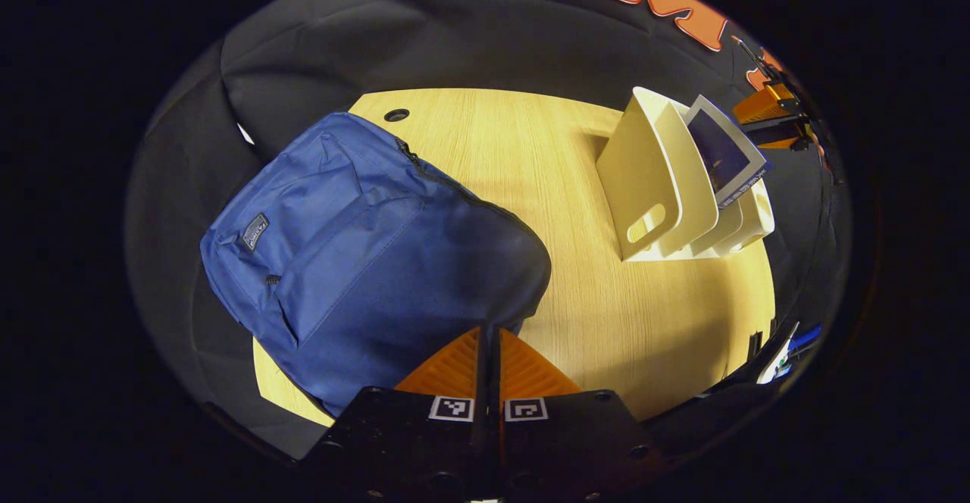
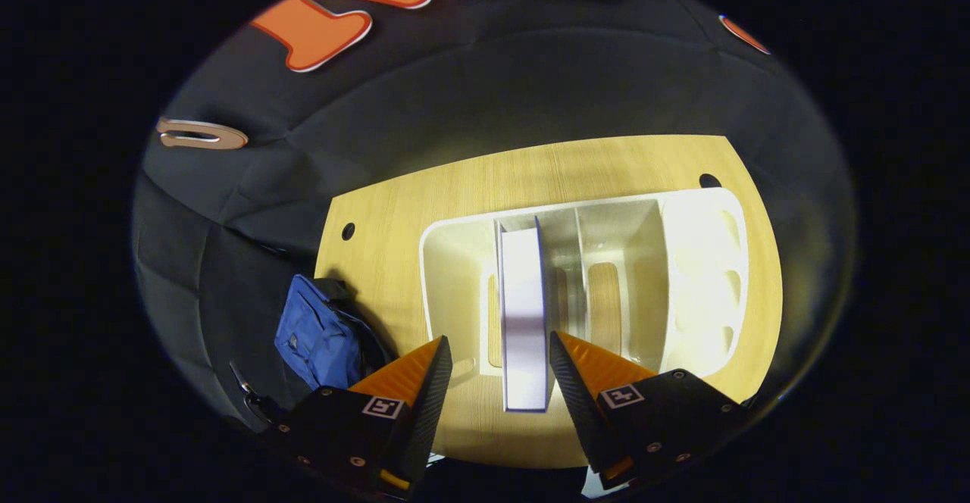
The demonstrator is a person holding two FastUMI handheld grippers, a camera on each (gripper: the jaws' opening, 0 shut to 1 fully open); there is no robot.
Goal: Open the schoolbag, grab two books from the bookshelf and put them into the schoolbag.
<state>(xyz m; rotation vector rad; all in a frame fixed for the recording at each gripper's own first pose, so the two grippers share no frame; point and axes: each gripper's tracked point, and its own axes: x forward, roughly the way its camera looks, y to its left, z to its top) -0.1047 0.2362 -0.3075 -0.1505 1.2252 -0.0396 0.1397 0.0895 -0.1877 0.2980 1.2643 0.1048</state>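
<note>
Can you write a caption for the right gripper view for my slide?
The open right hand-held gripper straddles a book standing in the white bookshelf on the table.

Light wood-grain tabletop (image 1: 546, 154) with a round cable hole (image 1: 395, 115) at its upper left in the left gripper view. A blue schoolbag (image 1: 356, 253) lies flat at left-centre, zipped, overhanging the tabletop's left edge. At upper right stands a cream bookshelf (image 1: 674, 192) with upright dividers; one book (image 1: 724, 151) leans in a slot, touching the dividers. Schoolbag and bookshelf sit well apart.
</note>
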